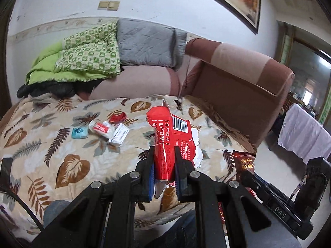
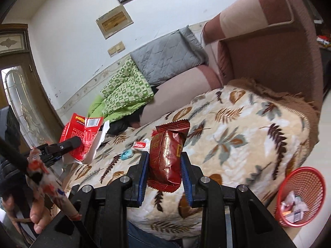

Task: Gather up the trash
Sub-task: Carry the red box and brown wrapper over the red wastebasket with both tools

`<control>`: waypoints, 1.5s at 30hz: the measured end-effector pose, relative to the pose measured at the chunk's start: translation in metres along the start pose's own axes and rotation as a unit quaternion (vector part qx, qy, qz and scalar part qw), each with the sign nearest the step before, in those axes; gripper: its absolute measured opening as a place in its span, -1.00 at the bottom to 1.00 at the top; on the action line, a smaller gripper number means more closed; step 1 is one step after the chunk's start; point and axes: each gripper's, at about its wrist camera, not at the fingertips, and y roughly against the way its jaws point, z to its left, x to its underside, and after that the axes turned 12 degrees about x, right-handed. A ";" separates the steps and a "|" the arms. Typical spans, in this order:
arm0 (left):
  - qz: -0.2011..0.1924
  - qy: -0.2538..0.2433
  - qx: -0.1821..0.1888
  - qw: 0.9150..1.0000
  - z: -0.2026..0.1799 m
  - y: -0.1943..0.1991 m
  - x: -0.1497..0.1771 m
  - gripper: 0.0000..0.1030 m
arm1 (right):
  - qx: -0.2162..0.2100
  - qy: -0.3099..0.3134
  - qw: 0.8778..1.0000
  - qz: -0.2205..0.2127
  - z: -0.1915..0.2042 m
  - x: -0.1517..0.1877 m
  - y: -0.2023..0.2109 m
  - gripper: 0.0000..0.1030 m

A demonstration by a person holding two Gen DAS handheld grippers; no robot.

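Red crinkled foil fills your left gripper (image 1: 164, 163): its jaws pinch a torn red snack packet (image 1: 172, 136) upright. Your right gripper (image 2: 164, 171) is clamped on a dark maroon foil wrapper (image 2: 168, 157), lifted clear of the leaf-print blanket (image 2: 238, 128). At about four o'clock in the right view sits the red mesh bin (image 2: 301, 188), seemingly on the floor. Carry both over its rim before releasing. More small wrappers (image 1: 107, 129) lie on the blanket at ten o'clock in the left view.
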 end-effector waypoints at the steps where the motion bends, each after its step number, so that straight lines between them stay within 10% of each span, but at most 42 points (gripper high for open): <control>1: -0.002 -0.004 0.001 1.000 -0.004 0.002 0.001 -0.72 | 0.001 0.001 1.000 -0.002 -0.002 0.000 0.004 -0.37; 45: 0.018 -0.051 0.045 0.998 -0.061 -0.016 0.014 -0.72 | 0.078 -0.025 0.995 -0.058 -0.056 0.002 0.071 -0.37</control>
